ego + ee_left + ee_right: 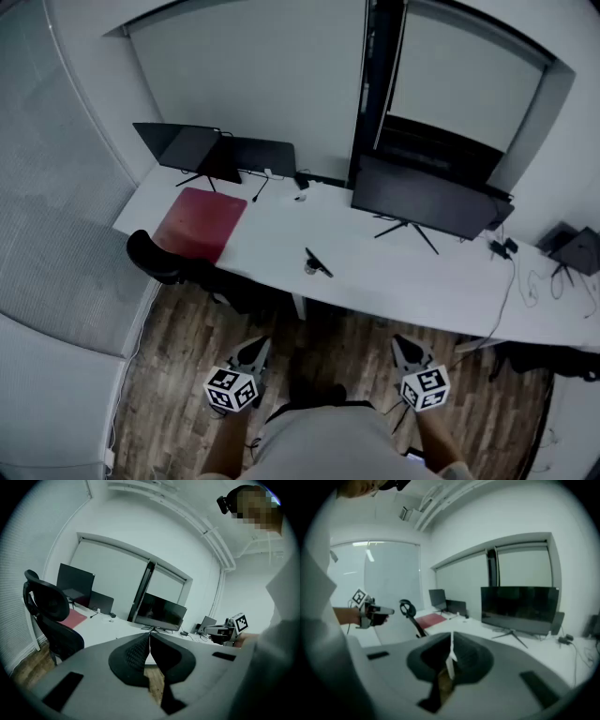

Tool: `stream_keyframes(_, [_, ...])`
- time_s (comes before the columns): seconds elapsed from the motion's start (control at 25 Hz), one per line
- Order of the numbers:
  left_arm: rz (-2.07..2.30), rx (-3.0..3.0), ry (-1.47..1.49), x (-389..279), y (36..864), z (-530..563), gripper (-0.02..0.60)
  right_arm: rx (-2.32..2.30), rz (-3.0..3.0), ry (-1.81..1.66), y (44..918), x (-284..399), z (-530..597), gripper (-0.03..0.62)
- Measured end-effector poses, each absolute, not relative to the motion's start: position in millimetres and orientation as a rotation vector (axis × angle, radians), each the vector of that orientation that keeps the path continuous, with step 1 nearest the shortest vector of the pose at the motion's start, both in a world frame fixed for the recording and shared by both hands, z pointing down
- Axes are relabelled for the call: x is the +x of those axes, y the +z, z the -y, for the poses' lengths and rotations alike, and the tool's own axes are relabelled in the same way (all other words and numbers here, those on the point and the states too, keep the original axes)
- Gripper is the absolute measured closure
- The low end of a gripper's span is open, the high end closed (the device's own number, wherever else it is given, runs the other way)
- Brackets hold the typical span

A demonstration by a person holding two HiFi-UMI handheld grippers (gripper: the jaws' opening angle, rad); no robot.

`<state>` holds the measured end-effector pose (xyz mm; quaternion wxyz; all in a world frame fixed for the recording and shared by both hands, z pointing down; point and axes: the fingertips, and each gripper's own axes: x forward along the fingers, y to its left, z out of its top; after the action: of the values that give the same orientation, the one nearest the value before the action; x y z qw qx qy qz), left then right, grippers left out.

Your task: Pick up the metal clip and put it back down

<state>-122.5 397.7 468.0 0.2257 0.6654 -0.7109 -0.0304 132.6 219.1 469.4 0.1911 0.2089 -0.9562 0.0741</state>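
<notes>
The metal clip [317,263] lies on the white desk [394,277] near its front edge, a dark bar with a small round metal part. Both grippers hang low over the wooden floor, well short of the desk. My left gripper [262,343] is shut with nothing between its pads [150,641]. My right gripper [399,343] also has its jaws together and holds nothing [451,649]. Each gripper view shows the other gripper off to the side: the right gripper [233,625] and the left gripper [365,609]. The clip is not discernible in either gripper view.
A red mat [200,223] lies at the desk's left end, with a black office chair [159,258] beside it. A large monitor [427,202] stands behind the clip, and smaller screens [192,150] at the back left. Cables [525,281] trail across the desk's right part.
</notes>
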Motion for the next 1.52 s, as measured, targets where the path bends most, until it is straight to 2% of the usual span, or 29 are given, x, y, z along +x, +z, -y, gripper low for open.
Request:
stream_keyframes(0.56, [1.975, 1.822, -0.077, -116, 471, -386, 0.549, 0.57, 2.711, 0.224, 471, 135, -205, 0.557])
stream_keyframes(1.52, [2.02, 1.805, 0.011, -55, 478, -356, 0.549, 0.321, 2.756, 0.264, 491, 154, -191, 0.557])
